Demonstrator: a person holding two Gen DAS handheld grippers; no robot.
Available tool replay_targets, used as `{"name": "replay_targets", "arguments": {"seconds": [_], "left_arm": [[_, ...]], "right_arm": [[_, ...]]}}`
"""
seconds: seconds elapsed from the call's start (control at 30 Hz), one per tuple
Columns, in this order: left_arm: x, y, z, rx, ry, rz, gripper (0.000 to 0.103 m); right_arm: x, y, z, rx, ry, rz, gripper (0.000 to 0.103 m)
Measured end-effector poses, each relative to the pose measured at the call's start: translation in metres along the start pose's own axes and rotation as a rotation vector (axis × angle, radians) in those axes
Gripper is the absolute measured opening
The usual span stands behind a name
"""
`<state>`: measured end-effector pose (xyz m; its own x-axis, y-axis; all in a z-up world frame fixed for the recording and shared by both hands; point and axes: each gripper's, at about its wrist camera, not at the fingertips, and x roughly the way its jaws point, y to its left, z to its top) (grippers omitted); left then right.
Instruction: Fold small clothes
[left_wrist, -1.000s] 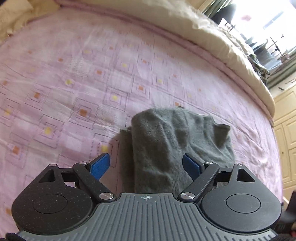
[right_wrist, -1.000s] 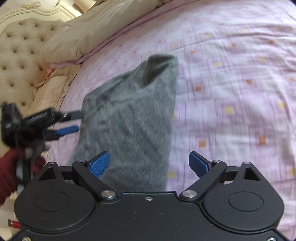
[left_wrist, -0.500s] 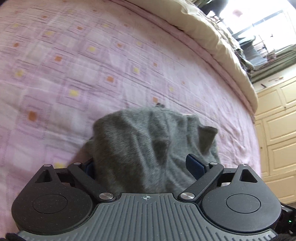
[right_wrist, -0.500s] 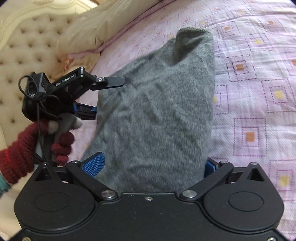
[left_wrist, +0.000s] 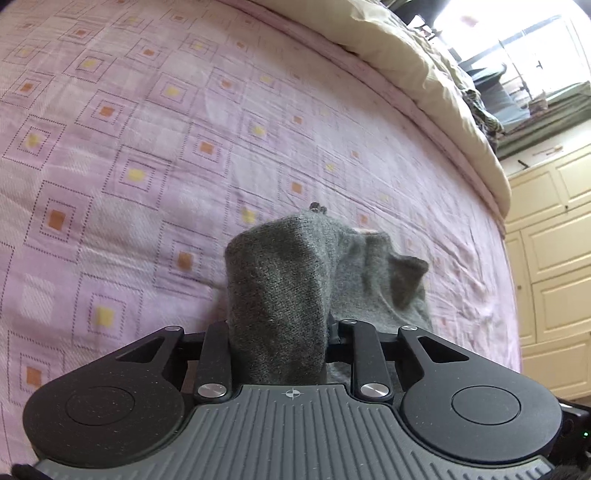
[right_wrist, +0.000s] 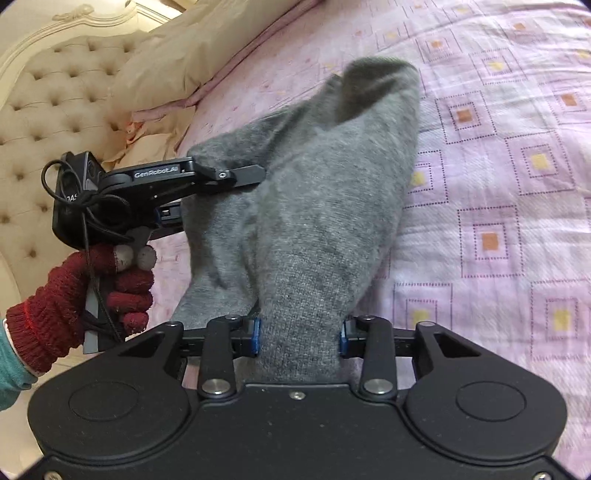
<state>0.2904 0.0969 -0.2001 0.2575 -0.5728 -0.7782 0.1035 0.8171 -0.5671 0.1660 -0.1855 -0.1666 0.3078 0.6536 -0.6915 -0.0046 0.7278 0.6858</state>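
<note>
- Left gripper (left_wrist: 277, 332): jaws drawn in on a bunched near edge of the grey knit garment (left_wrist: 280, 280); the cloth fills the gap between the fingers and hides the pads.
- Right gripper (right_wrist: 300, 336): blue fingertips (right_wrist: 255, 335) pressed against both sides of another gathered part of the same garment, pinching it.
- Garment, position: rises ahead of both tongs in a slack tent; its far end, with an open cuff or neck, rests on the pink patterned bedspread (left_wrist: 129, 177) beyond the fingers.
- Left gripper seen from the right wrist view: off to the left of the right tongs, carried by a hand in a red knit glove (right_wrist: 92, 288), its fingers reaching into the garment's left edge.
- Surroundings: cream duvet (left_wrist: 406, 62) far ahead of the left tongs; tufted headboard (right_wrist: 55, 103) to the far left of the right tongs.
- Risk, judged: both grips hold bunched knit rather than a flat hem, so a layer may slip free during the lift, and the fold would land crooked.
- Risk, judged: uneven pull between the two tongs could stretch or twist the soft knit.
- Risk, judged: the resting far end may drag on the bedspread and crease.
</note>
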Motion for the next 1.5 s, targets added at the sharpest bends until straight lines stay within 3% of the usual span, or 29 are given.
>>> {"name": "replay_targets", "arguments": {"seconds": [0.17,0.43,0.5,0.57,0.6,0.67,0.73,0.8,0.97,1.03,1.13,1.3,1.4,1.5], "left_arm": [[-0.006,-0.028,-0.032,0.008,0.039,-0.022,0.025],[0.005,-0.088,-0.117,0.098,0.141,-0.094,0.025],[0.011,-0.096,-0.132,0.139,0.150,-0.072,0.027],[0.018,-0.096,-0.140,0.181,0.130,0.008,0.031],[0.022,-0.092,-0.142,0.197,0.115,0.049,0.038],[0.025,-0.083,-0.142,0.191,0.090,0.080,0.048],[0.024,-0.078,-0.139,0.166,0.085,0.053,0.048],[0.019,-0.083,-0.139,0.166,0.069,0.078,0.053],[-0.024,-0.098,-0.146,0.197,-0.097,0.201,0.061],[-0.042,-0.108,-0.153,0.222,-0.146,0.218,0.062],[-0.056,-0.134,-0.175,0.302,-0.181,0.228,0.062],[-0.053,-0.172,-0.220,0.471,-0.166,0.190,0.062],[-0.035,-0.180,-0.238,0.520,-0.109,0.164,0.064],[-0.013,-0.174,-0.247,0.565,-0.068,0.185,0.064]], "right_arm": [[-0.035,-0.004,-0.027,0.013,0.004,-0.018,0.046],[-0.107,-0.038,-0.097,0.030,0.071,-0.119,0.046],[-0.119,-0.048,-0.111,0.026,0.076,-0.169,0.049],[-0.123,-0.059,-0.121,0.030,0.079,-0.244,0.058],[-0.125,-0.063,-0.125,0.031,0.077,-0.278,0.061],[-0.125,-0.069,-0.128,0.036,0.062,-0.312,0.075],[-0.129,-0.070,-0.131,0.040,0.039,-0.317,0.077],[-0.136,-0.071,-0.137,0.018,0.031,-0.320,0.078],[-0.147,-0.050,-0.140,-0.081,-0.011,-0.326,0.086],[-0.154,-0.044,-0.139,-0.125,-0.043,-0.325,0.093],[-0.159,-0.032,-0.136,-0.196,-0.079,-0.336,0.093],[-0.162,-0.024,-0.131,-0.306,-0.111,-0.356,0.096],[-0.162,-0.023,-0.124,-0.333,-0.113,-0.361,0.097],[-0.161,-0.026,-0.118,-0.343,-0.111,-0.369,0.097]]}}
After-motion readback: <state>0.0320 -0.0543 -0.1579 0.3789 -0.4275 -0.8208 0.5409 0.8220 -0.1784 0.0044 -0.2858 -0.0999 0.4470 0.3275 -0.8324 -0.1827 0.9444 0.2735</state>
